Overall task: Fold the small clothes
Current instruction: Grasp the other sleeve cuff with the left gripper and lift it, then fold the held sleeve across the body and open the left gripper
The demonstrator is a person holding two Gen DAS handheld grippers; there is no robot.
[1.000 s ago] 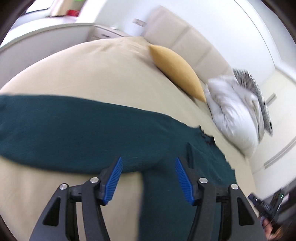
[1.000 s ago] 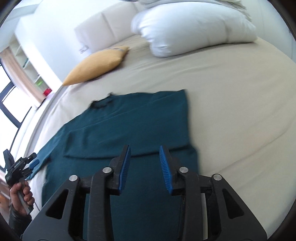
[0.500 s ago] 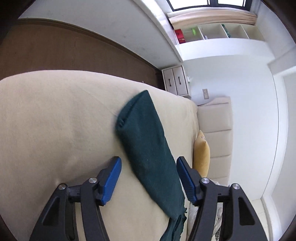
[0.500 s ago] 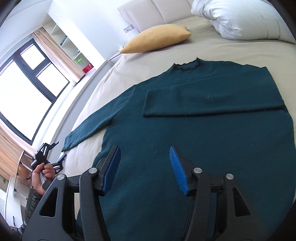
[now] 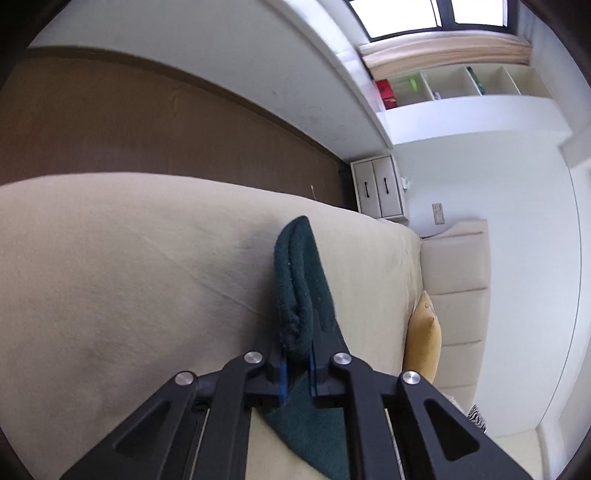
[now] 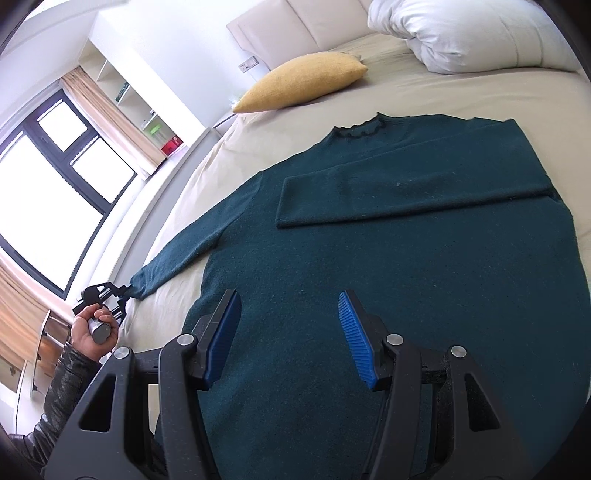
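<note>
A dark teal sweater (image 6: 406, 277) lies flat on the beige bed (image 6: 480, 92), collar toward the headboard. One sleeve (image 6: 406, 195) is folded across the chest. The other sleeve (image 6: 177, 258) stretches out to the left bed edge. My left gripper (image 5: 297, 363) is shut on that sleeve's cuff (image 5: 295, 280), which sticks up between the blue pads. In the right wrist view the left gripper (image 6: 125, 293) shows at the cuff, held by a hand (image 6: 88, 328). My right gripper (image 6: 288, 299) hangs open over the sweater's lower body, with nothing between its fingers.
A yellow cushion (image 6: 303, 81) and a white duvet (image 6: 461, 37) lie near the padded headboard (image 6: 314, 22). A white nightstand (image 5: 376, 188) stands past the bed's left edge beside brown floor (image 5: 110, 122). Windows and wall shelves (image 5: 443, 85) are on that side.
My left gripper swung out from over the sweater to the end of the outstretched sleeve, rolled, and closed on the cuff. My right gripper opened wider and shifted over the sweater's lower body.
</note>
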